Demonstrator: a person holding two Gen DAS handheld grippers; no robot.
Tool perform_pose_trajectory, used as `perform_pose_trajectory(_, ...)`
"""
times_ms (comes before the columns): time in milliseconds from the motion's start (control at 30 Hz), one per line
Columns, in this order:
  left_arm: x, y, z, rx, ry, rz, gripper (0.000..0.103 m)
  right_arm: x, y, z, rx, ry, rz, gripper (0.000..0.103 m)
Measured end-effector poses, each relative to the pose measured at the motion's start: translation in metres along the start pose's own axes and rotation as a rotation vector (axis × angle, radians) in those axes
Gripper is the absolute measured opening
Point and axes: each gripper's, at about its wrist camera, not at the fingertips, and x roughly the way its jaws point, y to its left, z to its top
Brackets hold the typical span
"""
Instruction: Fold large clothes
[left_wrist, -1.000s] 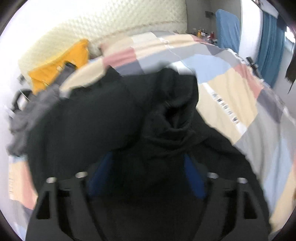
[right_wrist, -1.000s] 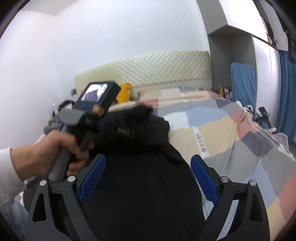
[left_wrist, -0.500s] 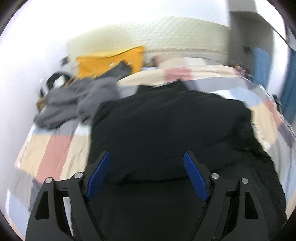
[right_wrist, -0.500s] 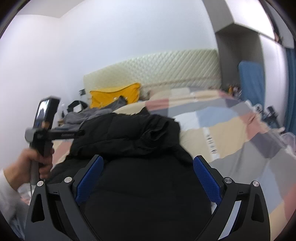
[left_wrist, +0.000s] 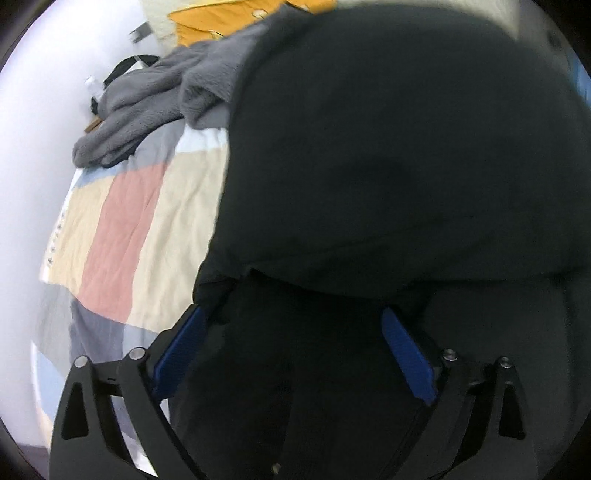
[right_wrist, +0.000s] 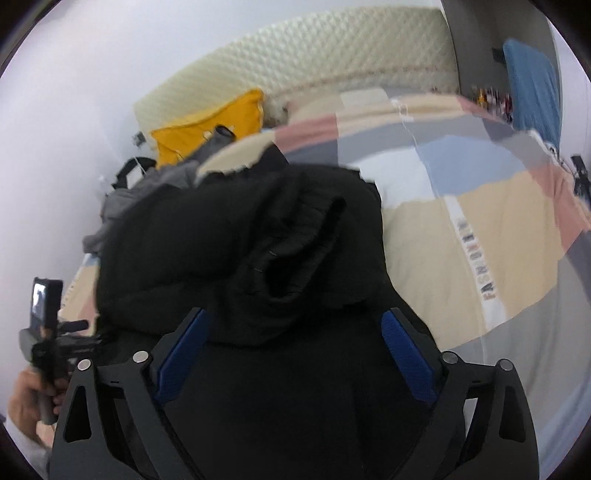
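Observation:
A large black garment (left_wrist: 388, 155) lies on the patchwork bed cover, its upper part folded over the lower part. In the right wrist view the black garment (right_wrist: 236, 236) shows a bunched sleeve cuff near the middle. My left gripper (left_wrist: 291, 332) is open, low over the garment's left edge below the fold, with cloth between the blue pads (left_wrist: 406, 354). My right gripper (right_wrist: 293, 334) is open over the garment's lower part, just below the cuff. The left gripper (right_wrist: 48, 332) and its hand show at the far left of the right wrist view.
A grey fleece garment (left_wrist: 147, 103) and a yellow pillow (right_wrist: 210, 125) lie at the head of the bed, left side. A quilted cream headboard (right_wrist: 314, 59) stands behind. The patchwork cover (right_wrist: 498, 229) spreads to the right. A blue cloth (right_wrist: 532, 88) hangs at the far right.
The left gripper has let go of the garment's top, swung left and dropped low to its left edge. The right gripper has moved closer to the bunched cuff.

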Motion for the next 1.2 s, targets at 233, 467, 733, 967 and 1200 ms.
perform_pose_trajectory(233, 0.011, 0.008, 0.008, -0.023, -0.064, 0.064, 0.098, 0.036, -0.007, -0.003, 0.0, 0.03, 0.12, 0.079)
perform_pose_trajectory(467, 0.022, 0.018, 0.013, -0.05, -0.063, 0.064, 0.098, 0.041, 0.005, -0.001, -0.063, -0.016, 0.165, 0.077)
perform_pose_trajectory(733, 0.019, 0.029, 0.017, -0.102, -0.093, 0.066, 0.099, 0.048, 0.004, 0.007, -0.068, -0.058, 0.137, 0.052)
perform_pose_trajectory(967, 0.004, 0.053, 0.021, -0.266, -0.167, 0.074, 0.099, 0.037, 0.018, 0.031, -0.077, -0.14, 0.157, 0.017)
perform_pose_trajectory(1200, -0.021, 0.078, 0.023, -0.399, -0.282, 0.013, 0.099, 0.028, 0.029, 0.065, -0.072, -0.227, 0.22, 0.014)
